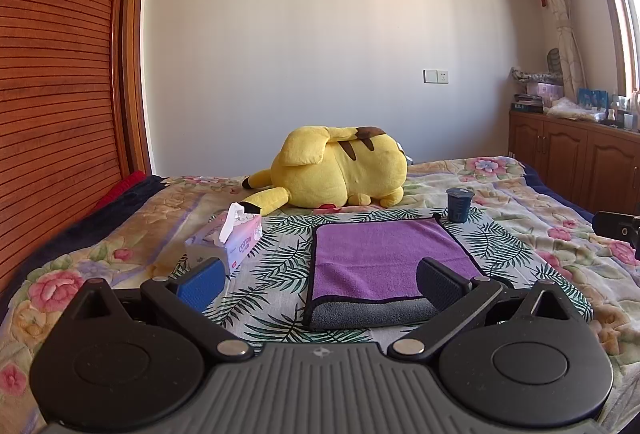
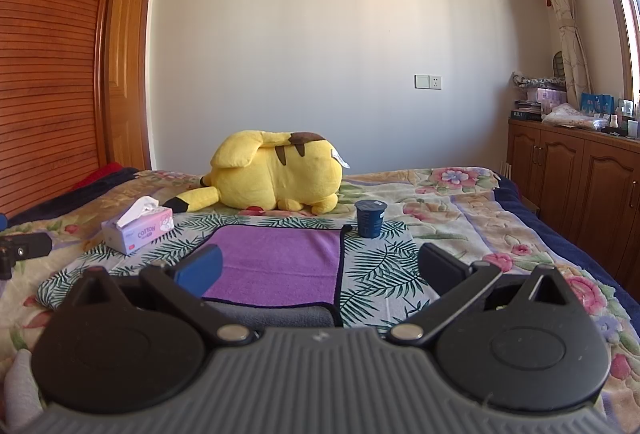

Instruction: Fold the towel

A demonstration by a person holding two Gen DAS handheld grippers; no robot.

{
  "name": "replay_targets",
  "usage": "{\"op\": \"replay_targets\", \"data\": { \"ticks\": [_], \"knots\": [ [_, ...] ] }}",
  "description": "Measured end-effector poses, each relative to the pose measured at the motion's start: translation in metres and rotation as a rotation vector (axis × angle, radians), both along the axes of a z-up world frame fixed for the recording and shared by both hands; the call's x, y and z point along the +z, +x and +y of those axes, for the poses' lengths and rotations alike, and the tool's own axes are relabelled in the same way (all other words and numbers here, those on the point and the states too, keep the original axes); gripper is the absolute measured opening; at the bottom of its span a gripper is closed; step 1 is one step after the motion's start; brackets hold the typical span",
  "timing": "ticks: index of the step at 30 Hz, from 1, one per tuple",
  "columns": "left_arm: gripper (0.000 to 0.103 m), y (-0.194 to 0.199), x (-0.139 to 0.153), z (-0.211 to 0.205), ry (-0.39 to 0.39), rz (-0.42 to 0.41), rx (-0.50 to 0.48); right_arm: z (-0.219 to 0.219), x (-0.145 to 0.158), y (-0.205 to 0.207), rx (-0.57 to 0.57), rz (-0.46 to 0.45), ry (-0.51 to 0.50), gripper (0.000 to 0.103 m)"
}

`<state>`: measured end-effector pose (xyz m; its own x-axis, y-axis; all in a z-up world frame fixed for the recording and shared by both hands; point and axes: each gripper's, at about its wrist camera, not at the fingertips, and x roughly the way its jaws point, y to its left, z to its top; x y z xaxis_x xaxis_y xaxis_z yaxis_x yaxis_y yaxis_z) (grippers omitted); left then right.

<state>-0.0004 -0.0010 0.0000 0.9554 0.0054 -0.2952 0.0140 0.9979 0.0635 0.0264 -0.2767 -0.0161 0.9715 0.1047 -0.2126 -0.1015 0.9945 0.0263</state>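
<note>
A purple towel (image 1: 380, 258) with a dark hem and grey underside lies folded flat on a leaf-print cloth (image 1: 276, 266) on the bed. Its near folded edge shows grey. My left gripper (image 1: 320, 280) is open and empty, held just above the towel's near edge, its right finger over the towel's near right part. In the right wrist view the towel (image 2: 276, 262) lies ahead and to the left. My right gripper (image 2: 320, 270) is open and empty, above the towel's near right corner.
A yellow plush toy (image 1: 340, 170) lies beyond the towel. A pink tissue box (image 1: 228, 242) stands to the left, a dark blue cup (image 1: 459, 205) at the towel's far right corner. Wooden cabinets (image 2: 576, 178) stand right of the bed, a slatted wooden wardrobe (image 1: 56, 74) to the left.
</note>
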Motion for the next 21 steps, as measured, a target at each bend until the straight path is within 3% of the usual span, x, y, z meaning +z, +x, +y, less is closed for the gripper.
{"op": "replay_targets", "data": {
  "ticks": [21],
  "knots": [
    [0.087,0.0006,0.0028,-0.0038,0.000,0.001,-0.001,0.0011,-0.0014,0.0006,0.001,0.001,-0.002,0.103]
  ]
}}
